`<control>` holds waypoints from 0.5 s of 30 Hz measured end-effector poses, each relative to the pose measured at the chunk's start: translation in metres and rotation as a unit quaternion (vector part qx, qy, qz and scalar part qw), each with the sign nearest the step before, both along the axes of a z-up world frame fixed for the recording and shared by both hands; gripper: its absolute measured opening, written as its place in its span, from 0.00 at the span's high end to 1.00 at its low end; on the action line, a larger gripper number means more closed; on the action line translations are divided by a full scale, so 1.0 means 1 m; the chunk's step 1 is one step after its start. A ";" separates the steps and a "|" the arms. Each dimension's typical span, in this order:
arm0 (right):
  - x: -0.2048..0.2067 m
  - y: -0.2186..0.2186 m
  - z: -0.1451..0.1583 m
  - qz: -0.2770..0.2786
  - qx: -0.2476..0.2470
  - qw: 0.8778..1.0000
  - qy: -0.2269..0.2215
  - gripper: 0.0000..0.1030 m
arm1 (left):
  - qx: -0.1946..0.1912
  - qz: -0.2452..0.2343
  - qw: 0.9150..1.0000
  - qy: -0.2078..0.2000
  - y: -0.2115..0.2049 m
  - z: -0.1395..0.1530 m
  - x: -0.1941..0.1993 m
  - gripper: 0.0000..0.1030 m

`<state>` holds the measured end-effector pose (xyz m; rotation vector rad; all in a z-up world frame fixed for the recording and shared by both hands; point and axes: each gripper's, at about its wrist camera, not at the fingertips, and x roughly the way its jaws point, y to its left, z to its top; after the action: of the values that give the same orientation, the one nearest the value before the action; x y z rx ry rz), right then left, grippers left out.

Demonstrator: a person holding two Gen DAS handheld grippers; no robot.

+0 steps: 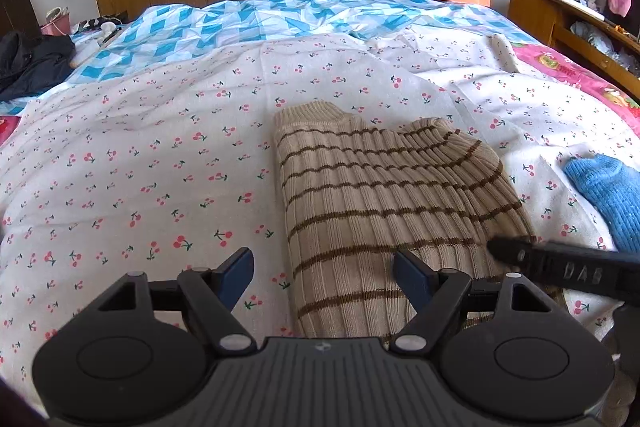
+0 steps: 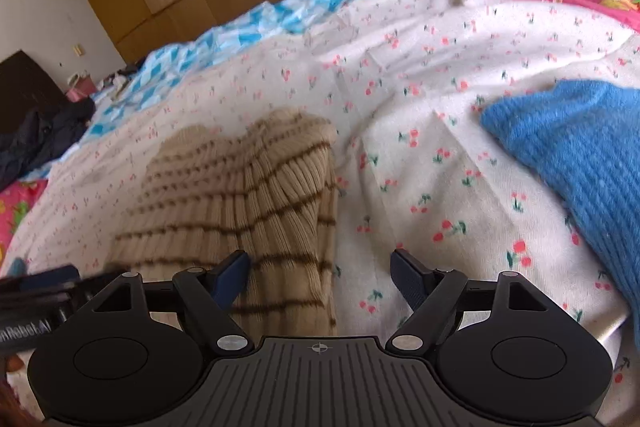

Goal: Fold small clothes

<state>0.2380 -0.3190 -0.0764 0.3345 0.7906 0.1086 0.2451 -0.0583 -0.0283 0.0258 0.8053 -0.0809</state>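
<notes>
The wide bed (image 1: 160,155), spread with a white sheet printed in small red cherries, carries everything here. In the middle of it lies the beige ribbed knit garment with thin brown stripes (image 1: 380,195), already doubled into a long narrow slab whose long axis runs from the near edge of the bed away toward the far side. A second piece, a bright blue knitted garment (image 2: 580,155), lies apart from it on the right, with bare sheet between the two.

The left tool (image 1: 324,273) hangs over the near end of the beige piece, jaws spread wide, its right finger above the knit and its left finger above the sheet; nothing is gripped. The right tool (image 2: 320,277) is likewise wide and empty, straddling the beige garment's right edge, its left finger over the knit and its right over the sheet. Judged from this, both tools stand at the near short end, so a further fold would carry that end far-ward along the long axis; the blue piece is nearer the right hand.
</notes>
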 end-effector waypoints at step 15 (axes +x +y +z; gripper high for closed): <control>0.000 -0.018 -0.003 -0.014 0.067 0.998 0.006 0.19 | -0.038 0.002 0.999 0.020 0.012 -0.007 -0.005 0.21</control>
<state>0.2381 -0.3366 -0.0792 0.4732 0.7930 0.1339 0.2397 -0.0459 -0.0354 -0.0501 0.8421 -0.1080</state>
